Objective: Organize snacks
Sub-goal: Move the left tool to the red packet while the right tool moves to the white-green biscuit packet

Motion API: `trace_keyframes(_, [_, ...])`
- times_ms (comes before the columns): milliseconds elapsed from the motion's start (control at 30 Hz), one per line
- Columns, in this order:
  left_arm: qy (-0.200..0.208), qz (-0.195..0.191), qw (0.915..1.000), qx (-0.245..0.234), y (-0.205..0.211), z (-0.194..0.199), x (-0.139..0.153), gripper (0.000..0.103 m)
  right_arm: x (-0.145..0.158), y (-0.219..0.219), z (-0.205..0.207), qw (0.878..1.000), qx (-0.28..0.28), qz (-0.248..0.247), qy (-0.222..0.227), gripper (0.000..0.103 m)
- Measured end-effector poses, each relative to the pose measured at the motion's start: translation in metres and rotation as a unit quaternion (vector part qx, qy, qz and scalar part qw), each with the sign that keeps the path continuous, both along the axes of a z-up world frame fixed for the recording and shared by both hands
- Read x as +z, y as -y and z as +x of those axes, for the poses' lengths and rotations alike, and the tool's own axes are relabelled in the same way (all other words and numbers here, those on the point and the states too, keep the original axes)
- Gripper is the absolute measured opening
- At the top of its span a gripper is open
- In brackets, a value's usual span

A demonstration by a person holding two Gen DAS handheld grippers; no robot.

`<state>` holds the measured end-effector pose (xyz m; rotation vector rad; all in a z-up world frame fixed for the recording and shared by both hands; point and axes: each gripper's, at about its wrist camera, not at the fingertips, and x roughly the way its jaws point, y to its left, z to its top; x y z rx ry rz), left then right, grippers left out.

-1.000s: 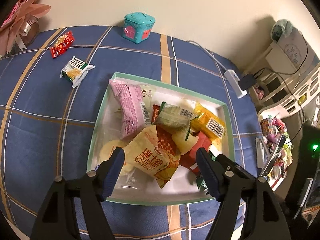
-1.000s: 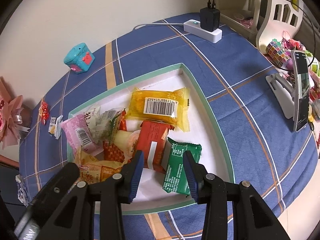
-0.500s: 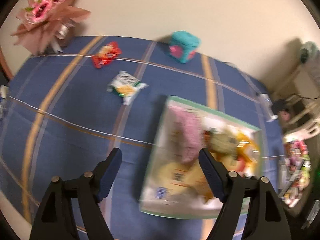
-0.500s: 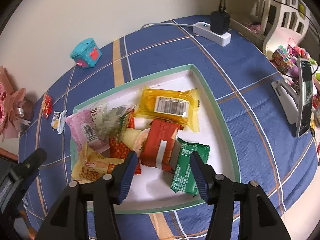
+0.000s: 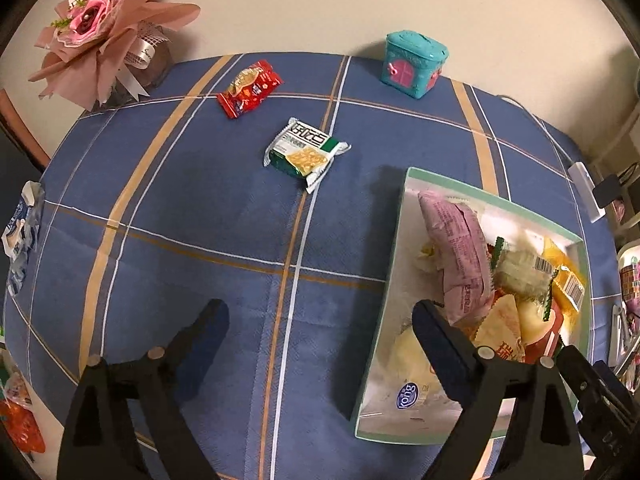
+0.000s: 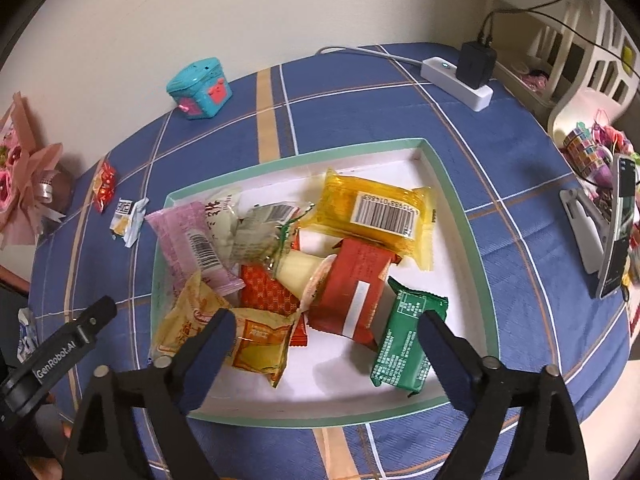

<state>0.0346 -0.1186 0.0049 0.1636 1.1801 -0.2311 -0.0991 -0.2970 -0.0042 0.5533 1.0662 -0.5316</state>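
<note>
Left gripper swung left off the tray to bare bench, right gripper fingers opening above the green packet in tray, both empty; loose white-green packet far, likely next

Home room, likely bedroom or living area: blue plaid tablecloth, wrapped flower bouquet, toy-like teal box, power strip with charger, white shelf with trinkets.
</note>
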Motion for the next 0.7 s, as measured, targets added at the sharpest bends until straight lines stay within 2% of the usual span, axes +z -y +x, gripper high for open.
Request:
trace_keyframes(100, [-0.005,-0.001,1.0000,-0.002,0.001,0.000,-0.002,0.093,0.000,-0.003,0.003,1.000,0.005,-0.007,0.000,0.103])
trace_keyframes(200, [-0.004,-0.007,1.0000,0.001,-0.001,0.002,-0.003,0.094,0.001,-0.006,0.004,1.000,0.009,-0.015,0.002,0.103])
trace_keyframes(300, [-0.002,-0.012,0.9999,0.008,-0.005,0.005,-0.003,0.102,0.002,-0.008,0.006,1.000,0.015,-0.019,0.007,0.103])
trace_keyframes(533, [-0.004,-0.023,0.9994,0.023,-0.017,0.015,0.001,0.102,0.009,-0.026,0.017,0.999,0.040,-0.021,0.025,0.103])
trace_keyframes(700, [0.004,-0.024,0.9987,0.045,-0.039,0.028,0.007,0.102,0.014,-0.054,0.033,0.996,0.081,-0.018,0.039,0.103])
